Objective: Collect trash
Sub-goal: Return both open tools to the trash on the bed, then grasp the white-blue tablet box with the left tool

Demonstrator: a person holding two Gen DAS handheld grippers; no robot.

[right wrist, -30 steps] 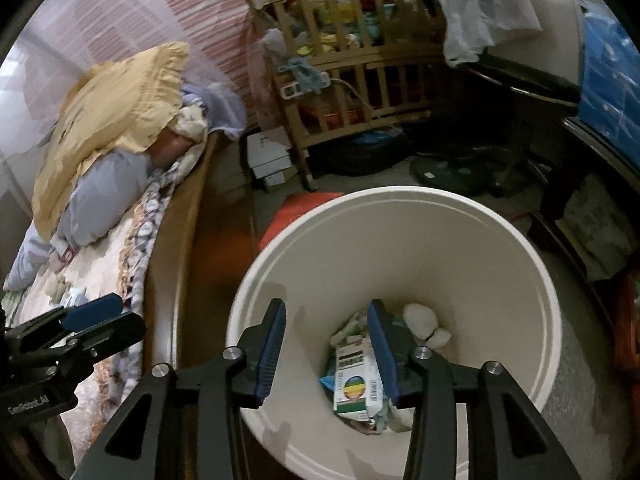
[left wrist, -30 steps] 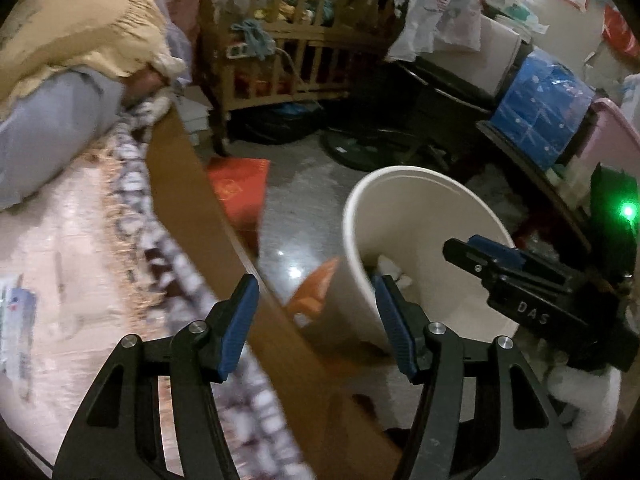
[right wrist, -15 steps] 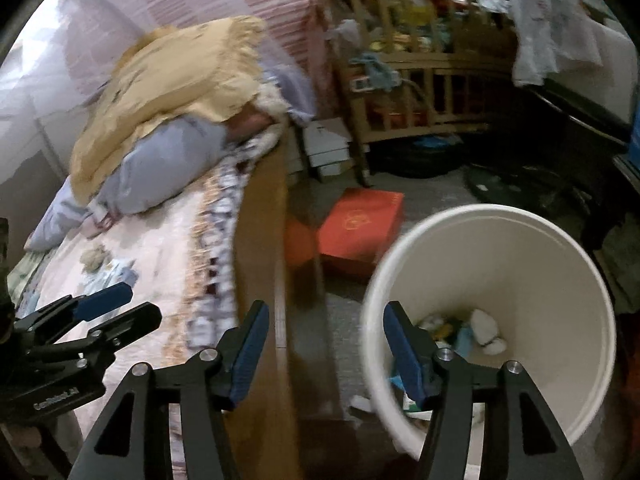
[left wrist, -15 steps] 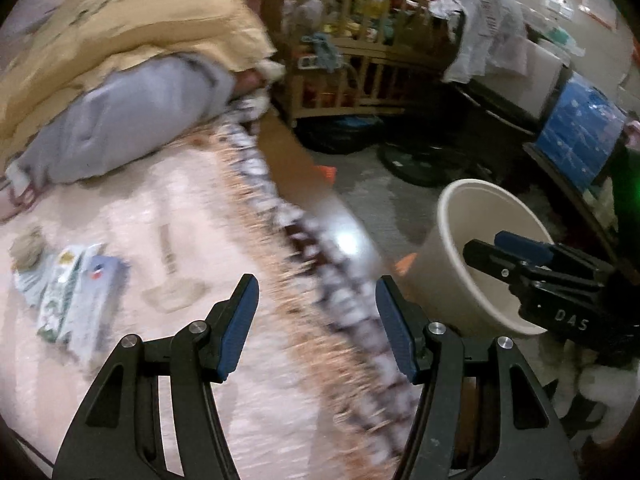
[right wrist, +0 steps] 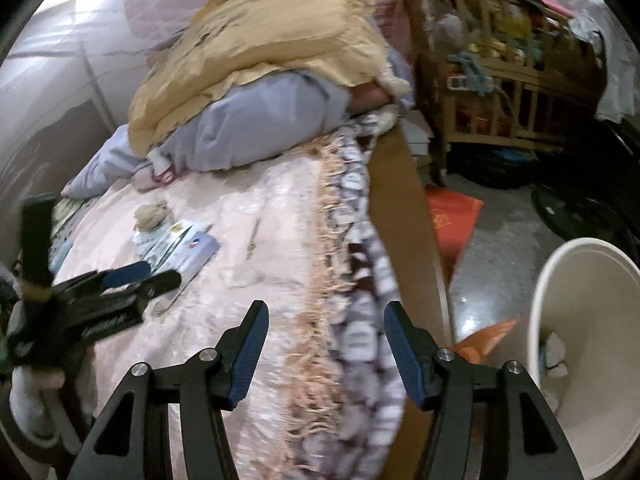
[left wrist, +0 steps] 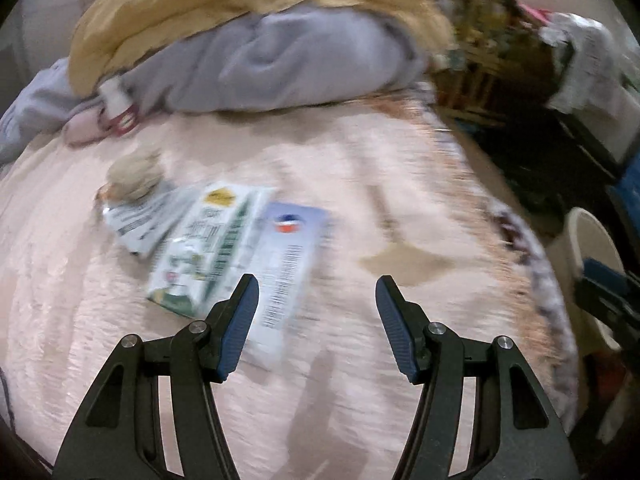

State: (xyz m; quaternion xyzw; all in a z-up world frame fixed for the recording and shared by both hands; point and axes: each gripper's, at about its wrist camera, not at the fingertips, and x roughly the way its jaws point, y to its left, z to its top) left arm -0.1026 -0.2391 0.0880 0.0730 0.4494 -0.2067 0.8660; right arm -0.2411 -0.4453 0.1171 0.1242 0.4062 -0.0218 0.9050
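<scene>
Trash lies on the pink bed cover: a green and white carton [left wrist: 200, 248], a flat white and blue box [left wrist: 288, 264] beside it, a grey wrapper [left wrist: 138, 220] and a crumpled brown wad [left wrist: 134, 176]. My left gripper [left wrist: 314, 328] hovers open just short of the flat box, nothing between its fingers. The same trash pile [right wrist: 180, 246] shows in the right wrist view, with the left gripper [right wrist: 140, 276] above it. My right gripper [right wrist: 324, 354] stands open and empty over the bed's fringed edge. The white bin [right wrist: 580, 360] stands on the floor at right, with trash in its bottom.
A yellow pillow [right wrist: 260, 52] and a grey pillow [right wrist: 256, 128] lie at the head of the bed. A wooden bed rail [right wrist: 408, 208] separates bed and floor. A red box [right wrist: 452, 216] lies on the floor. A cluttered wooden crib [right wrist: 500, 68] stands behind.
Both grippers swung left from the bin to the bed. The right gripper's jaws widened after leaving the bin. The trash pile on the bed came into the left wrist view.
</scene>
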